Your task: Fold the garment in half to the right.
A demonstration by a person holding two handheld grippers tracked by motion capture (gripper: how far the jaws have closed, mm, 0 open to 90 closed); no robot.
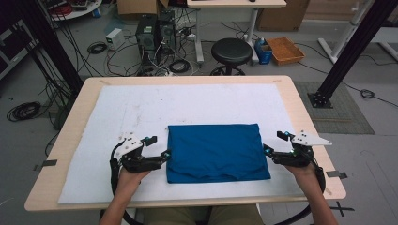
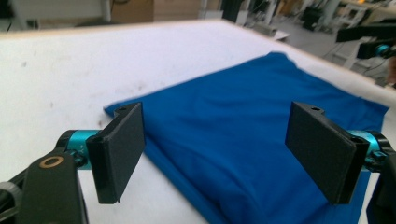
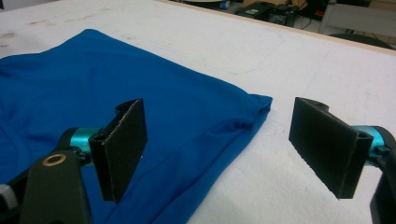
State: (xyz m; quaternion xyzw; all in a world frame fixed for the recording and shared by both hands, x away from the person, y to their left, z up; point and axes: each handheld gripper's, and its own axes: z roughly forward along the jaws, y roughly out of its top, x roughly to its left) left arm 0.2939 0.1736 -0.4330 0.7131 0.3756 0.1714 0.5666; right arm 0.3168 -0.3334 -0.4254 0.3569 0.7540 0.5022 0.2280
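Blue shirt (image 1: 217, 151) looks already folded into a rectangle mid-mat, with the left gripper (image 1: 162, 154) and right gripper (image 1: 268, 151) wide open, empty, flanking its sides, so maybe one more fold left.

A blue garment (image 1: 217, 151) of soft, matt, lightly creased cloth is laid on a white, matt, faintly stained sheet (image 1: 141, 108). The counter (image 1: 75, 112) is edged in pale, smooth wood. The tongs' pads (image 2: 122, 149) are finished in matt, grainy black.
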